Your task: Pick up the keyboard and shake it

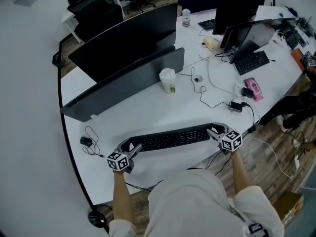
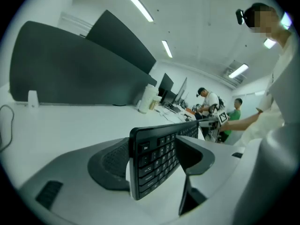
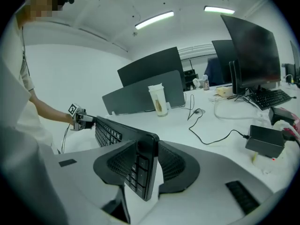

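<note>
- Keyboard (image 1: 170, 138): black, full-size, lying left to right over the near edge of the white table (image 1: 148, 107), just in front of me. It is held at both ends.
- Head view shows its keyed face from above. In both gripper views it stands nearly on its long edge, with the keys turned toward my side.
- Whether its lower edge is clear of the table I cannot tell for certain. The gripper views show white table surface beneath it.
- Left tool (image 1: 134, 148): clamped on the keyboard's left end, one pad against the back and the other on the keys.
- Right tool (image 1: 216, 132): clamped on the keyboard's right end, with the thin edge sandwiched between the two ribbed pads.
- My forearms run from the tools back toward my body at the bottom of the head view.
- Mouse (image 1: 86, 141): small, black, on the table near the left tool, with its cable looped beside it.
- Paper cup (image 1: 167, 80): upright, beyond the keyboard and beside a grey divider panel (image 1: 123, 85).
- Power adapter (image 1: 236, 106): black, to the right of the cup, with a cable trailing off it.
- Second keyboard (image 1: 252, 62): farther right, below dark monitors (image 1: 236, 11).
- Two people (image 2: 208, 102) stand far off in the left gripper view.
</note>
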